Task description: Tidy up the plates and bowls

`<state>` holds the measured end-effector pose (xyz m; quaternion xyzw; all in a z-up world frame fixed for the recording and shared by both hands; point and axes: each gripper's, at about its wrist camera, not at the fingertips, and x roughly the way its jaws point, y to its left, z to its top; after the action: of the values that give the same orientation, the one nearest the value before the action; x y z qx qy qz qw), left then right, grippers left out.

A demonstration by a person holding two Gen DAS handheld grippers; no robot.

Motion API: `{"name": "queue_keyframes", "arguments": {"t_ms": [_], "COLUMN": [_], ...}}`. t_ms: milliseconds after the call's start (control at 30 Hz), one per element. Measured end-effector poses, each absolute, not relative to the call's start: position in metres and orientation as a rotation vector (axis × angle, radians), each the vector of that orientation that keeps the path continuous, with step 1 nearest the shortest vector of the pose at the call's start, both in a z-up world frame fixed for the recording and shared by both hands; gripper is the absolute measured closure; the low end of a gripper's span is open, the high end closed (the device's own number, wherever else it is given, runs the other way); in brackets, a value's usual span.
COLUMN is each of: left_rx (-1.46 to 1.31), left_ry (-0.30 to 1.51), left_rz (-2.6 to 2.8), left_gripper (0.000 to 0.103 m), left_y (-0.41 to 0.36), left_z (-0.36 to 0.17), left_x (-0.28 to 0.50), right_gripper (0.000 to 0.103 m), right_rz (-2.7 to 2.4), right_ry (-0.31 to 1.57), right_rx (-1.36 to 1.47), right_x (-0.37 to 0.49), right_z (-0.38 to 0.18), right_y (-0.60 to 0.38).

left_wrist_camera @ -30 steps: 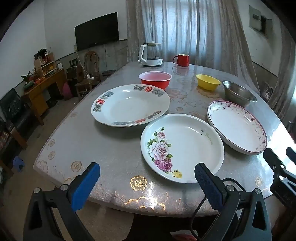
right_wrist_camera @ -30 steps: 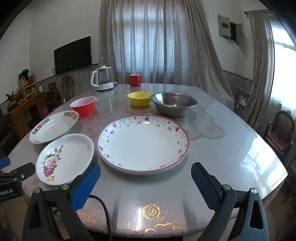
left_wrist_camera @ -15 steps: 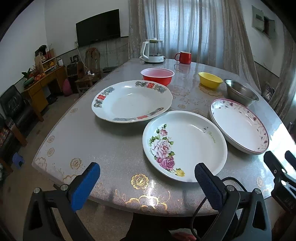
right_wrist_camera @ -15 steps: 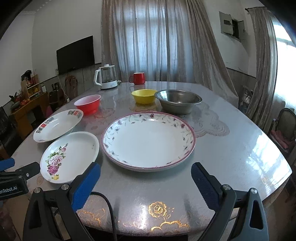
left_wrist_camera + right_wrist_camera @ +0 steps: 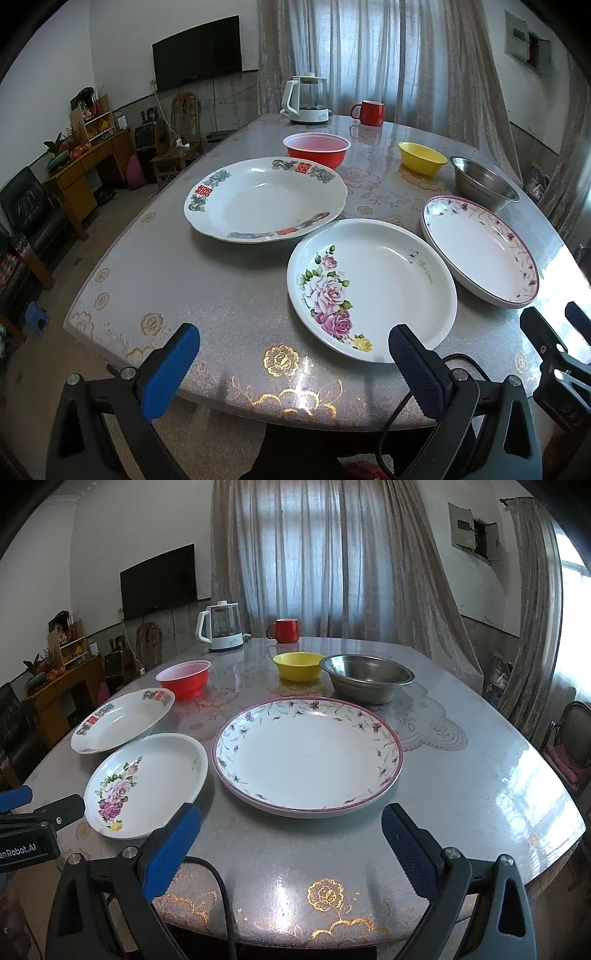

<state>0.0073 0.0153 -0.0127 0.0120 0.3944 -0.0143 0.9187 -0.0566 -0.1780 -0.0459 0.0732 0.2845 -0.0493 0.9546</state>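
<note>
Hand-held gripper (image 5: 290, 834) wide open, apparently empty

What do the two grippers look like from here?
Both match: black plastic arms with silver bolts, ending in blue textured fingers. A black cable loops beneath the left gripper and the right gripper. In the right wrist view, the left gripper's side carries a white label reading partly "enRobot.AI". No hands or sleeves are visible.

Three plates before me, upright, empty: rose plate (image 5: 373, 288), pink-rimmed plate (image 5: 306, 753), red-character plate (image 5: 266, 199). Behind: red bowl (image 5: 316, 148), yellow bowl (image 5: 422, 157), steel bowl (image 5: 365, 677).
</note>
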Motion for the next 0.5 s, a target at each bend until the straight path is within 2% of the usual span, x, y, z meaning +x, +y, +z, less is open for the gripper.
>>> {"name": "queue_keyframes", "arguments": {"t_ms": [500], "left_rx": [0.025], "left_ry": [0.819], "left_rz": [-0.028], "left_gripper": [0.000], "left_y": [0.0177], "left_z": [-0.0141], "left_x": [0.0107], "right_gripper": [0.003], "right_rz": [-0.093], "right_ry": [0.591], "right_rx": [0.133], "right_x": [-0.0515], "right_z": [-0.0469], "right_y": [-0.1750]}}
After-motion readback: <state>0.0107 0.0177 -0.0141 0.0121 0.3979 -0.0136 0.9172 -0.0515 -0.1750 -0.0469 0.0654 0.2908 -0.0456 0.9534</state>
